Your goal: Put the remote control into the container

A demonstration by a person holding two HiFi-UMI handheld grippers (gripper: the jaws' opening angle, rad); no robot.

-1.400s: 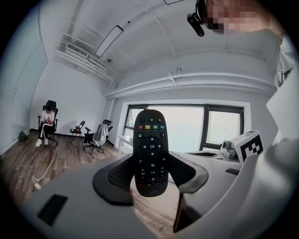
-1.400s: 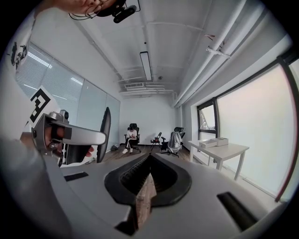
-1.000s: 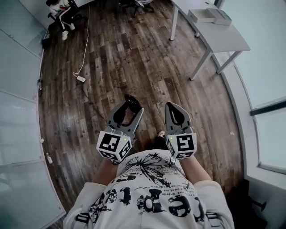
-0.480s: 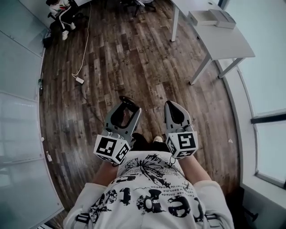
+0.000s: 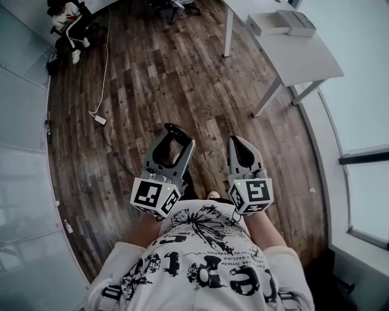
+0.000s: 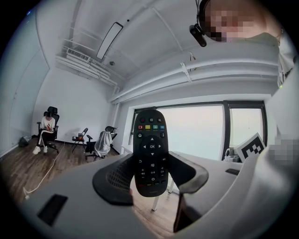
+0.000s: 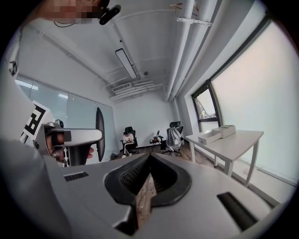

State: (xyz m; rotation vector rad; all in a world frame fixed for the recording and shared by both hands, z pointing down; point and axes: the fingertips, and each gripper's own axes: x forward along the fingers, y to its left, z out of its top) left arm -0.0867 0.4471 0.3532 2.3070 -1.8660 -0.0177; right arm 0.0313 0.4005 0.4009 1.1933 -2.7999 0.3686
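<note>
A black remote control point(image 6: 150, 151) stands upright, buttons toward the camera, in the left gripper view. My left gripper point(image 6: 150, 179) is shut on its lower half. In the head view the left gripper point(image 5: 175, 141) is held in front of the person's chest, and the remote point(image 5: 177, 131) sticks out past the tips. My right gripper point(image 5: 240, 147) is beside it, shut with nothing between its jaws point(image 7: 148, 173). Two white box-like items point(image 5: 283, 22) sit on a white table far ahead on the right; I cannot tell which is the container.
A white table point(image 5: 304, 58) stands ahead on the right by the window wall. A white cable with an adapter point(image 5: 99, 118) lies on the wood floor to the left. A person sits on a chair point(image 5: 64, 18) far left. Office chairs point(image 6: 100, 142) stand at the back.
Both grippers keep their hold and their place in front of the body. The view has swung slightly, so the seated person and the cable sit further left.
</note>
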